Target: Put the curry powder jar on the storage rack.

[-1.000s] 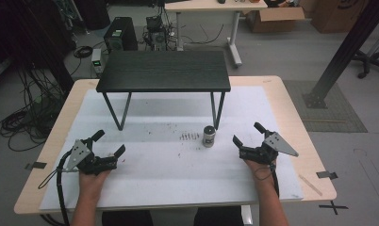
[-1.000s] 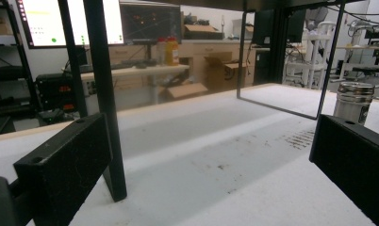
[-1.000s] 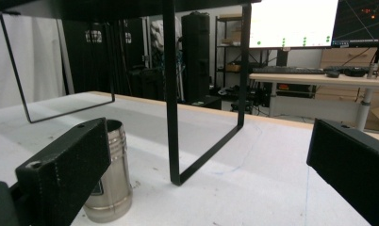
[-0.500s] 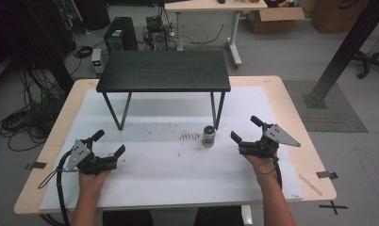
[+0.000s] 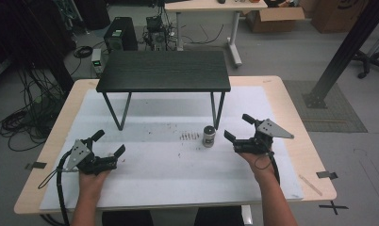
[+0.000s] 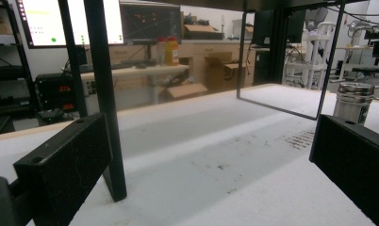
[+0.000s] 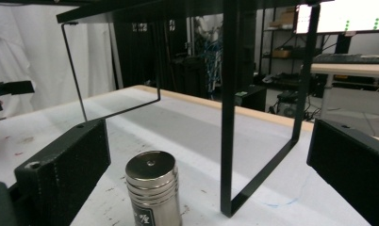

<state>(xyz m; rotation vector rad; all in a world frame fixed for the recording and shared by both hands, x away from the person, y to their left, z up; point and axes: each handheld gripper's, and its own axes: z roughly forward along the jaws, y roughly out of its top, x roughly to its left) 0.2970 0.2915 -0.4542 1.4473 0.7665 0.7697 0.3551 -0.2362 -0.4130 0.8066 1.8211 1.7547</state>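
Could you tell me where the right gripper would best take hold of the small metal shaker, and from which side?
Probably around its round, ribbed body, just below the cap. The shaker stands upright on the white mat, so the right gripper, already open and facing it, could come in level from the person's right. The black shelf leg stands close behind, so stop short.

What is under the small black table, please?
Under the small black table only the white mat shows, bare. The metal shaker stands in front, beside a leg. The mat's far strip is covered by the tabletop.
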